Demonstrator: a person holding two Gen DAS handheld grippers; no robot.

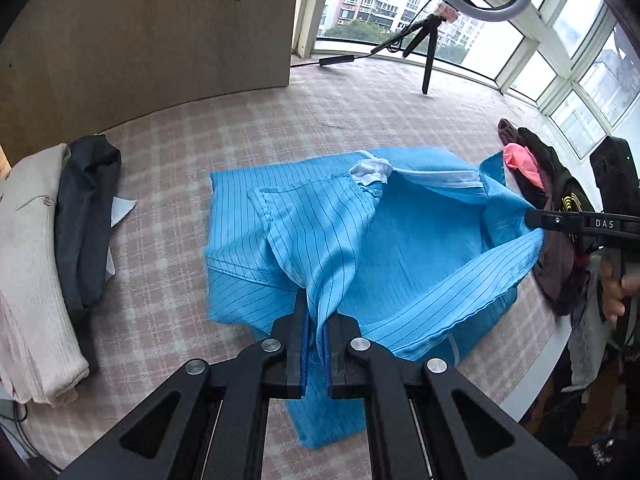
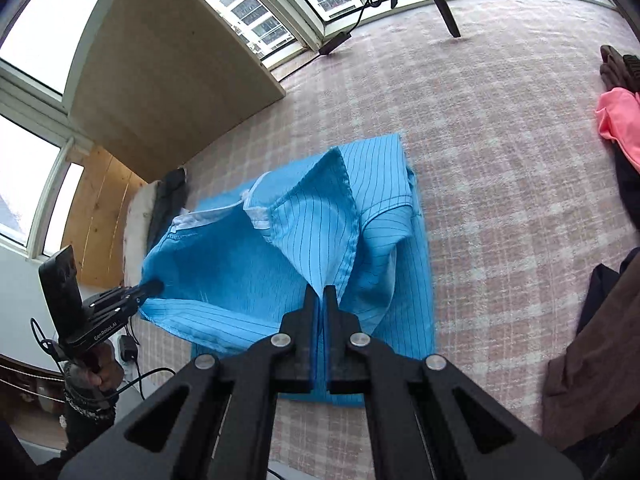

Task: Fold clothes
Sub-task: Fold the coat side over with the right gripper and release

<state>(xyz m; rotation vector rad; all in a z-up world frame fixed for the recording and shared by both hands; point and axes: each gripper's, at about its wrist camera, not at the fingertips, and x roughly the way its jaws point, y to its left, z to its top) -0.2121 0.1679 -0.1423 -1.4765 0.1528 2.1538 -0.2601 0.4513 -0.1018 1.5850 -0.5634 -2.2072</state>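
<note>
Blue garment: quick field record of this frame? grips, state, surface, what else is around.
garment: blue striped garment, partly folded, part lifted
left hand-held gripper: shut on a fold of it
right hand-held gripper: shut on another edge
surface: pink checked cloth
left side: folded beige and dark clothes
right side: unfolded clothes pile, pink item on top
background: tripod by the window

Garment [image 1: 320, 232] lies mid-bed [image 1: 248, 132]. Folded stack [image 1: 36, 264] at bed's left edge, below the board [image 1: 152, 28]. Loose clothes pile [image 1: 552, 208] at right edge. Tripod [image 1: 428, 48] behind, nr far edge by windows [image 1: 580, 60].
</note>
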